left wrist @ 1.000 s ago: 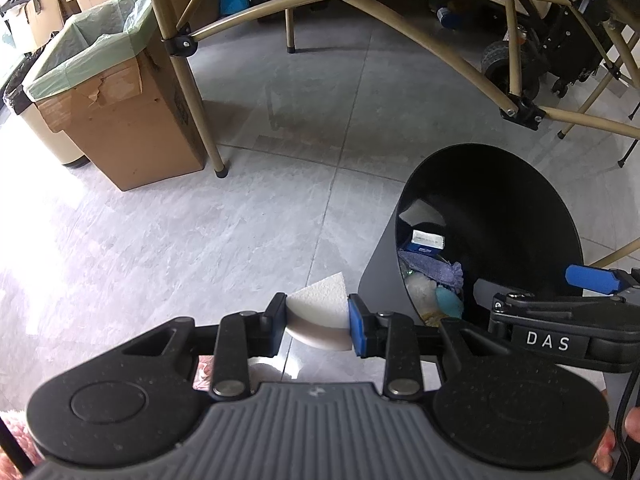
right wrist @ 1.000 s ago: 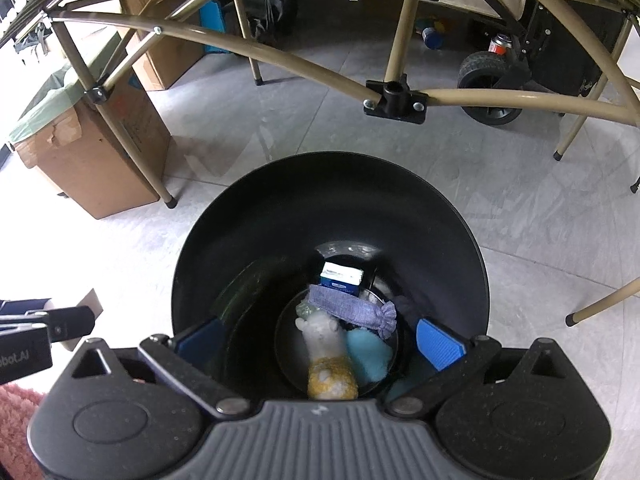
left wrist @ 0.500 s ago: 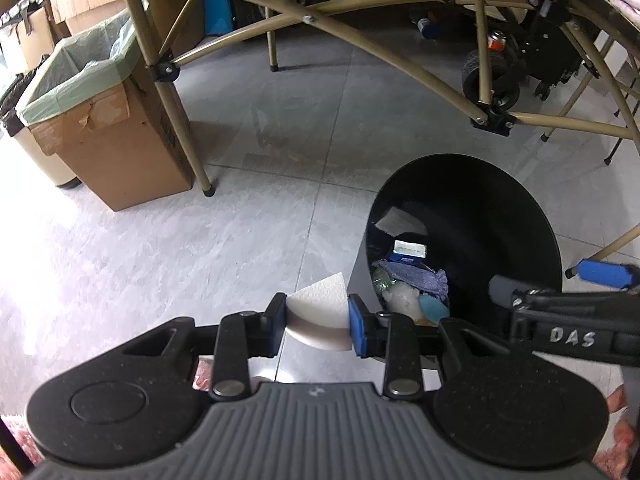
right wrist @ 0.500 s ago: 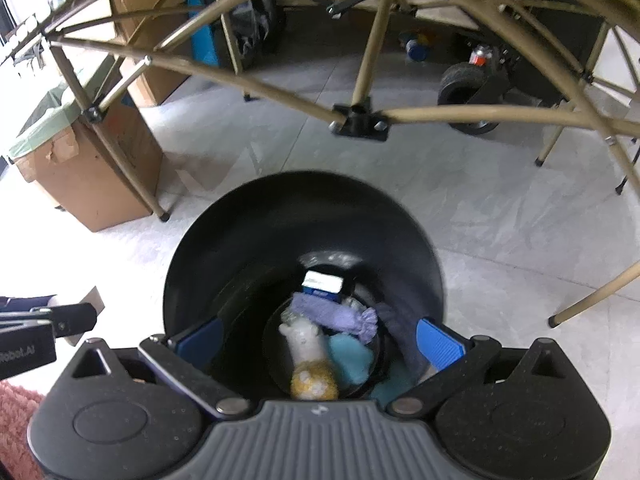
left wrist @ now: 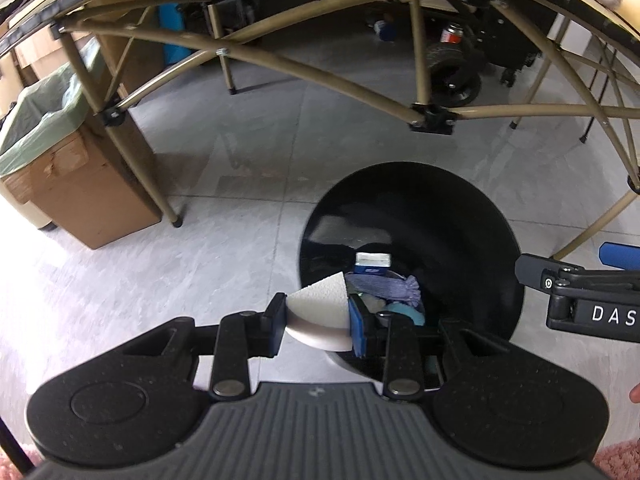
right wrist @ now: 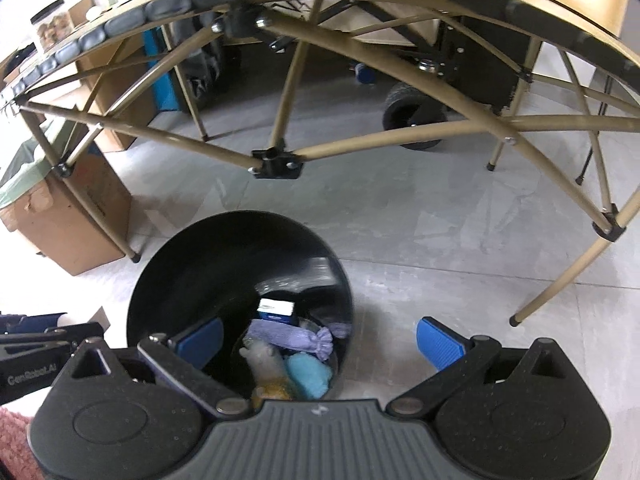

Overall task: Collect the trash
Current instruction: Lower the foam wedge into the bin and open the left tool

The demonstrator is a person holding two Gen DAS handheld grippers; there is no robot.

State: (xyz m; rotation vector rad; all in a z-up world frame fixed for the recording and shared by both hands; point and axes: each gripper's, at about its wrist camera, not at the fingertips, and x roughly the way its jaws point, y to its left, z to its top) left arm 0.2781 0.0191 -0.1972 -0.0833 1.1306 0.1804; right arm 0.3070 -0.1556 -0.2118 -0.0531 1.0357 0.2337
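My left gripper [left wrist: 316, 322] is shut on a white wedge of foam [left wrist: 320, 306], held above the near left rim of the black round bin [left wrist: 420, 208]. Inside the bin lie a blue and white small box [left wrist: 372, 263], a purple cloth roll [left wrist: 384, 286] and a light blue item [left wrist: 404, 313]. In the right wrist view my right gripper [right wrist: 320, 340] stands open with nothing between its blue pads, over the right side of the same bin [right wrist: 208, 264]. The purple roll [right wrist: 292, 340], a pale plush toy [right wrist: 264, 358] and the small box [right wrist: 276, 309] show at the bin's bottom.
A tan folding table frame [left wrist: 320, 68] arches over the floor behind the bin; one of its legs [right wrist: 560, 284] comes down to the right. A cardboard box with a green liner [left wrist: 60, 152] stands at the left. A wheeled black cart [right wrist: 420, 120] sits farther back.
Both grippers have risen and drawn back, so the bin looks smaller and lower. The left gripper with the foam wedge has shifted right, now overlapping the bin's rim.
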